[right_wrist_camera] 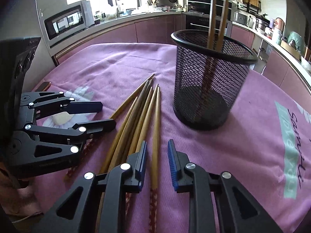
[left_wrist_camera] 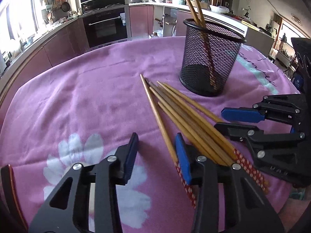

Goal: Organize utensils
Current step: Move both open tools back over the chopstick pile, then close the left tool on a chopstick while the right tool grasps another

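Pink cloth (left_wrist_camera: pixel 77 101) bears our chopsticks (left_wrist_camera: pixel 175 112) near the cup (left_wrist_camera: pixel 210 58); our left gripper (left_wrist_camera: pixel 157 145) is part open and empty, our right gripper (right_wrist_camera: pixel 156 153) straddles one chopstick (right_wrist_camera: pixel 155 136), unpinched

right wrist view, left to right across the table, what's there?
Other black two-finger gripper (left) → loose bundle of wooden chopsticks lying on the pink cloth → black wire-mesh cup holding two upright chopsticks.
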